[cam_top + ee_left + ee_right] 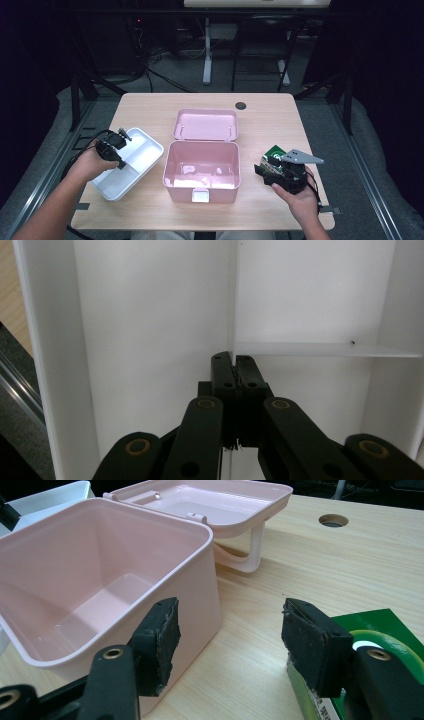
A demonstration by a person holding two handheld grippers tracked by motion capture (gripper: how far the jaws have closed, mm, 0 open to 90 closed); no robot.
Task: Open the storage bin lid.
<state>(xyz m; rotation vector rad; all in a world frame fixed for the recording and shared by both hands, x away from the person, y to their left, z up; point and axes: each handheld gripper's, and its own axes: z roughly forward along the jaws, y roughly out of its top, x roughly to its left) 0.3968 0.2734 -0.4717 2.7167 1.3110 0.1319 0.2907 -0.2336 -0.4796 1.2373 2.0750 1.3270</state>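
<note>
At the left of the high view, the closed left claw sits inside the white tray, clamped on its divider. The right claw gapes empty, lower right.

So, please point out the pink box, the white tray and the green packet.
pink box (200, 192), high view, front wall.
white tray (148, 153), high view, right compartment floor.
green packet (273, 150), high view, top corner.

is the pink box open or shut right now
Open. The pink box has its lid swung back flat on the table behind it, and its inside looks bare.
</note>
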